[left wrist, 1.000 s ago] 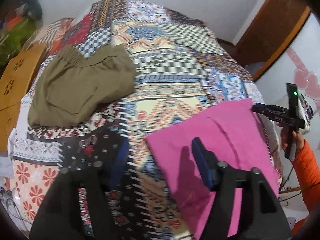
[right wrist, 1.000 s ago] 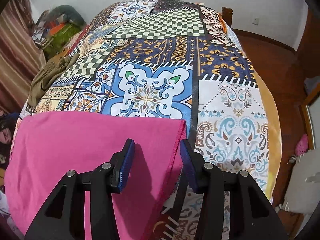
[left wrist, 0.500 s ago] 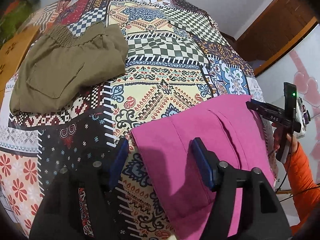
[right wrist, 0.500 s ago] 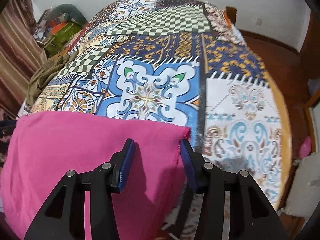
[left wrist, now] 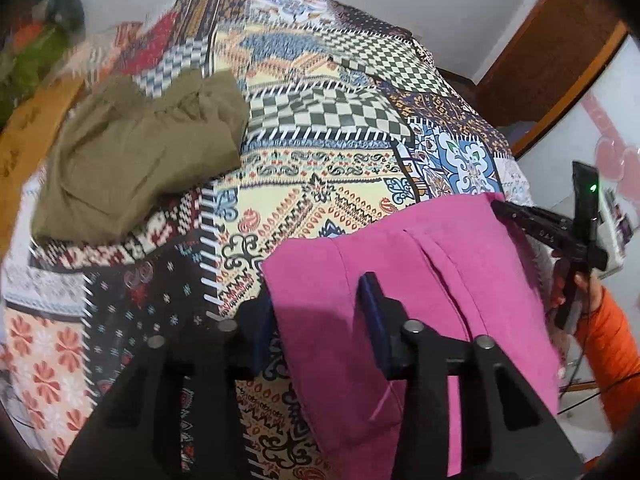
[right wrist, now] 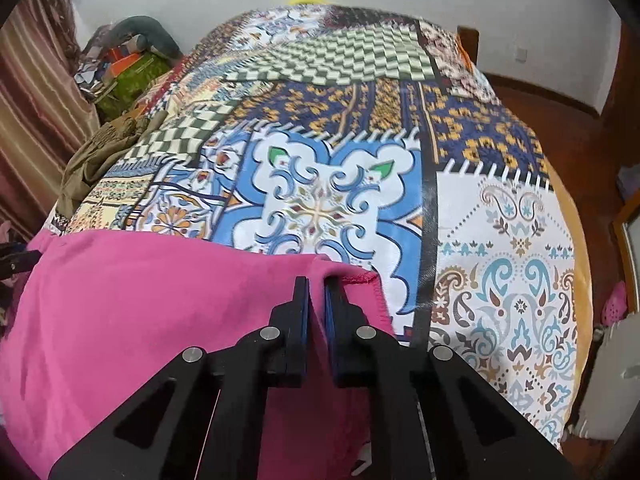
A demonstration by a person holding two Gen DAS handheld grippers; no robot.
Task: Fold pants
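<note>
pink pants (right wrist: pixel 132 300): soft matt cloth | bedspread (right wrist: pixel 500 240): smooth printed fabric | olive pants (left wrist: pixel 132 160): matt, crumpled cloth | grippers: matt black plastic

No text, label, brand or number can be read anywhere. The right gripper (left wrist: pixel 538 222), seen at the right in the left wrist view, bears small pale marks on its black arm (too blurred to make out).
</note>
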